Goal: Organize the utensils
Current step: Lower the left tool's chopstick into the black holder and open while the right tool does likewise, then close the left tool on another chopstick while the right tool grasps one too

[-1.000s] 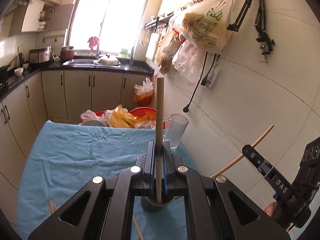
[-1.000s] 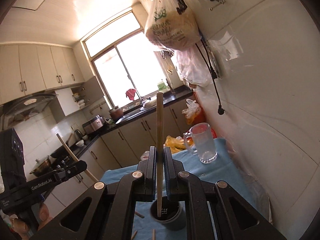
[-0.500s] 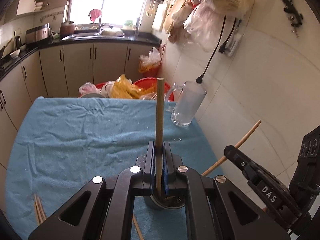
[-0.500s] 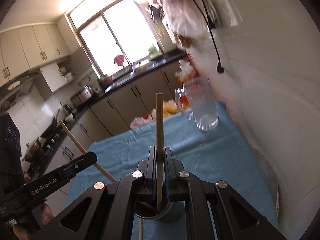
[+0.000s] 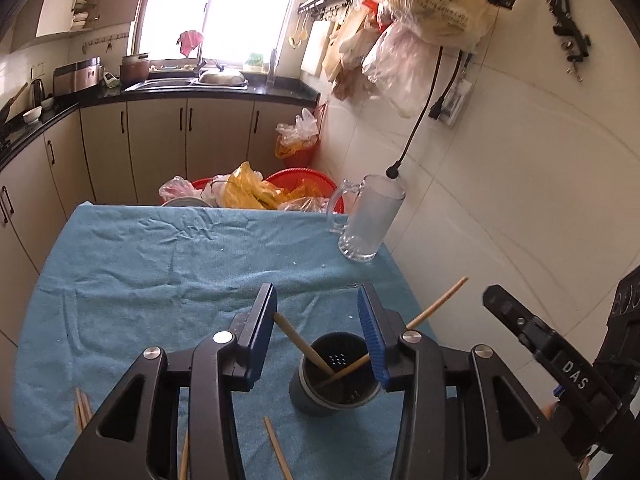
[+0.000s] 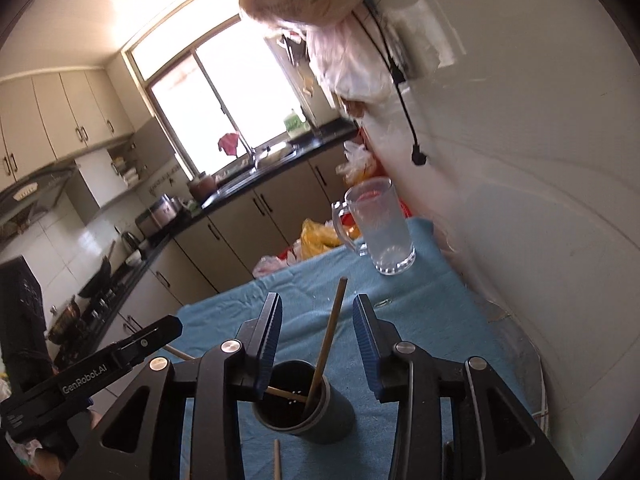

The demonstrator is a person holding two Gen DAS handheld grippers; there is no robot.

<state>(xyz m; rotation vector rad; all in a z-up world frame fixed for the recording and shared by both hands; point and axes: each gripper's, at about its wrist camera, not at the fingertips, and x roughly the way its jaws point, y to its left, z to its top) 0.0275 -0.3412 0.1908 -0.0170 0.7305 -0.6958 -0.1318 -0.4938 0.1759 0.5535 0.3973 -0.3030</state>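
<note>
1. Low in the left wrist frame, centre-right, a dark round holder (image 5: pixel 334 376) stands on the blue cloth (image 5: pixel 160 264), two pale wooden chopsticks (image 5: pixel 304 343) leaning crossed inside.
2. Both the left gripper (image 5: pixel 318 320) and the right gripper (image 6: pixel 317 324) are spread wide, gripping nothing.
3. Loose chopsticks (image 5: pixel 82 408) along the bottom edge are cut off.

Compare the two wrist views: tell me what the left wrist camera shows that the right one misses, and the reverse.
Left wrist only: loose chopsticks at the cloth's left edge, the red basin.

Right wrist only: the stove with pans, the range hood.

Both: the dark utensil holder holding two chopsticks, the glass mug, the blue cloth, both grippers open.
</note>
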